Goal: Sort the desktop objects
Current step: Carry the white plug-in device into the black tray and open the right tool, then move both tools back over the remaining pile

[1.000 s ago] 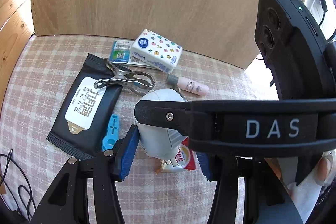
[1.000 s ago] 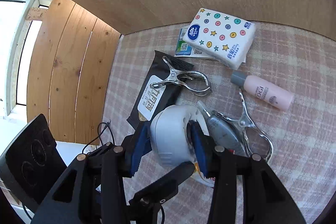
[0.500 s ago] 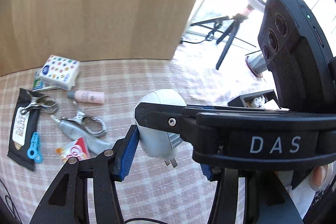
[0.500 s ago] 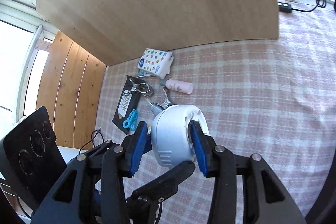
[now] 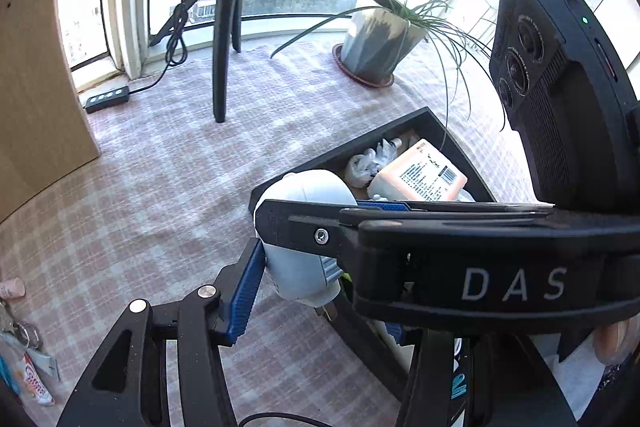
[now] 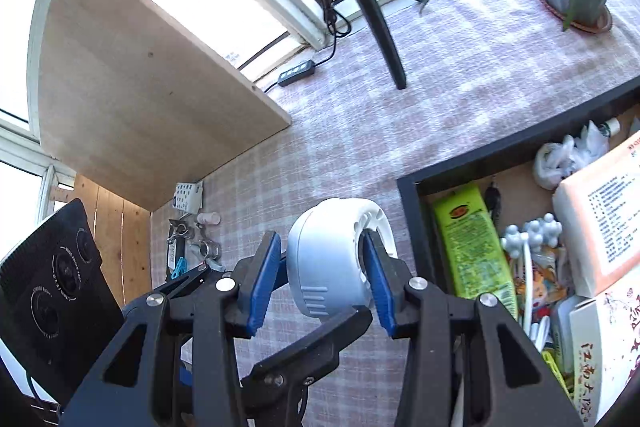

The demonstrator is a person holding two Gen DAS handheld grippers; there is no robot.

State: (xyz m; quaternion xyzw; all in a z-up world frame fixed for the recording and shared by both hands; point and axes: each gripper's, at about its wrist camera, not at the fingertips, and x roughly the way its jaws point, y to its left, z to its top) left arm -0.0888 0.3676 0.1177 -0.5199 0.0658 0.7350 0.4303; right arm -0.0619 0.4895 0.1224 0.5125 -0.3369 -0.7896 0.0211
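Two handheld grippers close on one white plug-in device point(image 6: 334, 263) above a bench point(image 6: 460, 67) covered in pink checked cloth, at the near left corner of a black storage tray point(image 6: 410, 203). Seen from the right wrist, the right gripper point(image 6: 320, 281) has its blue-padded fingers point(image 6: 262, 277) pressed to the device's rounded sides, one pad on the smooth shell and the other set into its ribbed opening. Seen from the left wrist, the left gripper point(image 5: 320, 291) also clamps the device point(image 5: 308, 235): its left blue pad lies against the white body, while its other finger is hidden behind the crossing arm of the right gripper, marked "DAS". Metal plug prongs show at the underside of the device.

Inside the tray lie a lime-green packet point(image 6: 472, 239), a peach pack of tissues point(image 6: 600, 211), crumpled white plastic point(image 6: 560, 155) and a white box with printed characters point(image 6: 604, 351), along with other small items too jumbled to tell apart.

Beyond the tray stand a potted plant point(image 5: 380, 39) on a saucer and a black tripod point(image 5: 224, 39), with a black power strip point(image 5: 107, 99) by the window frame. A pale wooden board point(image 6: 140, 99) stands upright at the left. Far behind the grippers, near that board, remain a patterned tissue pack point(image 6: 187, 197), a pink bottle point(image 6: 210, 218), metal clips point(image 6: 192, 239) and a blue peg point(image 6: 179, 267), loose on the cloth.
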